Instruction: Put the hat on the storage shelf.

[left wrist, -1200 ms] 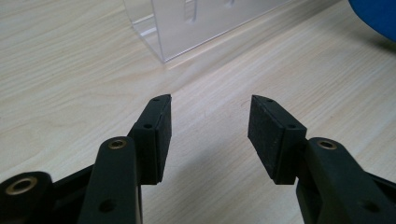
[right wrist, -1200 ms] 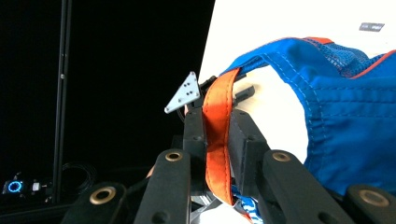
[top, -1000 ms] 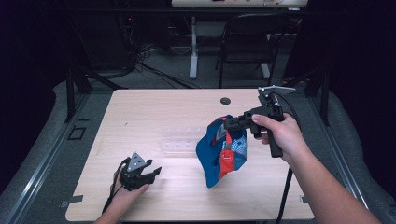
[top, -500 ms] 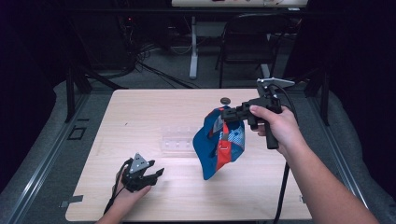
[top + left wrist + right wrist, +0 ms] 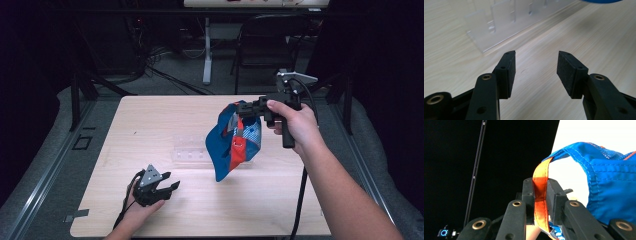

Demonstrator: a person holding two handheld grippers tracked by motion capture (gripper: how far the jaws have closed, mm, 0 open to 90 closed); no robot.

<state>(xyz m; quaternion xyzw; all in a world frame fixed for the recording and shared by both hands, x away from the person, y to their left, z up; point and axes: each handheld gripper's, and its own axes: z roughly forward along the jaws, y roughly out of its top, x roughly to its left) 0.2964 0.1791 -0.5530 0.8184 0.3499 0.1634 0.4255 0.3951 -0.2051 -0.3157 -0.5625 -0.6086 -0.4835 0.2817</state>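
Note:
A blue cap [image 5: 232,145] with orange and white panels hangs above the right middle of the wooden table [image 5: 145,120]. My right gripper [image 5: 243,108] is shut on its orange strap [image 5: 540,182], which runs between the jaws; blue fabric [image 5: 609,187] hangs to the right. My left gripper [image 5: 171,186] rests near the table's front left, open with nothing between its pads [image 5: 567,72]. A clear plastic rack [image 5: 190,150] lies flat mid-table, left of the cap, and the clear rack [image 5: 499,22] is ahead of the left jaws.
A dark chair [image 5: 265,45] and a white table leg [image 5: 207,50] stand beyond the far edge, with cables on the floor. Metal rails run along the table's left side. Bare wood spreads around the left gripper.
My right gripper has risen and moved away with the cap, which now hangs clear above the table. The left gripper has stayed where it was.

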